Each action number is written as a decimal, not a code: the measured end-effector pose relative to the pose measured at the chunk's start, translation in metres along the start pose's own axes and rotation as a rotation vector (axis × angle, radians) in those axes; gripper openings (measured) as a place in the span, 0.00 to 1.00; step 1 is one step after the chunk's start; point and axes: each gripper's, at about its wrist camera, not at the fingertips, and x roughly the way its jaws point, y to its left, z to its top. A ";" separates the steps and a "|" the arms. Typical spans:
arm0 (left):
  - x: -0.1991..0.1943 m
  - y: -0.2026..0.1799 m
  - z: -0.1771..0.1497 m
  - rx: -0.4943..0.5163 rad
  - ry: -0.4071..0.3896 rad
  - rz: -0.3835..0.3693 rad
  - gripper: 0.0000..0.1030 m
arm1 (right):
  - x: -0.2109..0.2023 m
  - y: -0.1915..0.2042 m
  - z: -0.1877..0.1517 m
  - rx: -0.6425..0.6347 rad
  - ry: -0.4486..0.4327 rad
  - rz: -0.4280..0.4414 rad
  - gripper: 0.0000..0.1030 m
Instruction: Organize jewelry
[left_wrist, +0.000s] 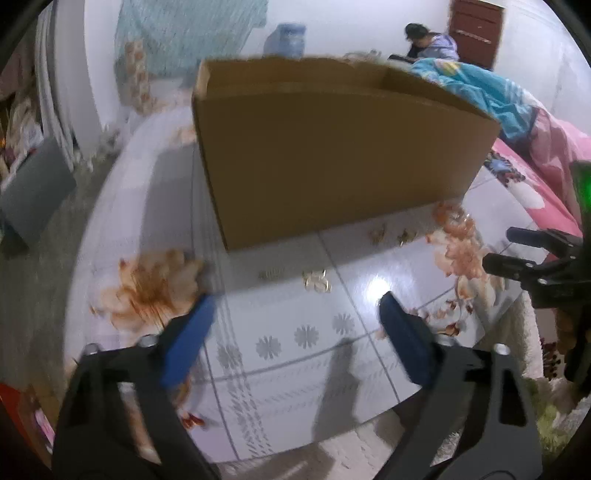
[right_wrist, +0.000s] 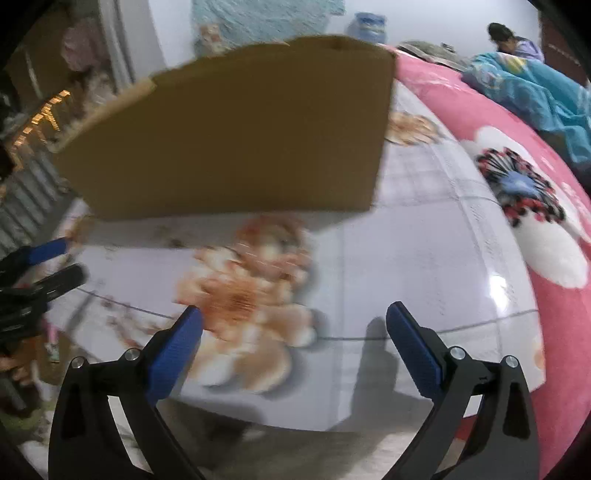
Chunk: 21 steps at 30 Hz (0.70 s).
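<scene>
An open-topped cardboard box (left_wrist: 332, 155) stands on a table under a glossy floral cover (left_wrist: 369, 332). In front of the box lie small gold jewelry pieces (left_wrist: 317, 281), two more gold bits (left_wrist: 377, 235) further right, and a small silvery piece (left_wrist: 271, 275). My left gripper (left_wrist: 295, 306) hovers open just short of the gold pieces, with nothing between its blue pads (left_wrist: 192, 339). The right gripper (right_wrist: 295, 314) is open too, empty over a printed orange flower, with the box (right_wrist: 236, 140) beyond it. Blur hides any jewelry in the right wrist view. Each gripper appears at the edge of the other's view.
A pink flowered blanket (right_wrist: 535, 240) and a blue one (left_wrist: 491, 92) lie to the right of the table. A person (left_wrist: 428, 40) sits at the far back beside a water jug (left_wrist: 288, 37). A dark grey panel (left_wrist: 33, 184) leans at the left.
</scene>
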 end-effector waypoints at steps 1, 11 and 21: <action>-0.002 -0.001 0.002 0.014 -0.013 0.001 0.72 | -0.003 0.004 0.001 -0.016 -0.014 0.012 0.94; 0.007 -0.021 0.006 0.124 0.019 -0.067 0.31 | -0.018 0.048 0.001 -0.160 -0.063 0.244 0.71; 0.022 -0.018 0.009 0.132 0.065 -0.048 0.22 | -0.016 0.056 0.000 -0.181 -0.060 0.289 0.65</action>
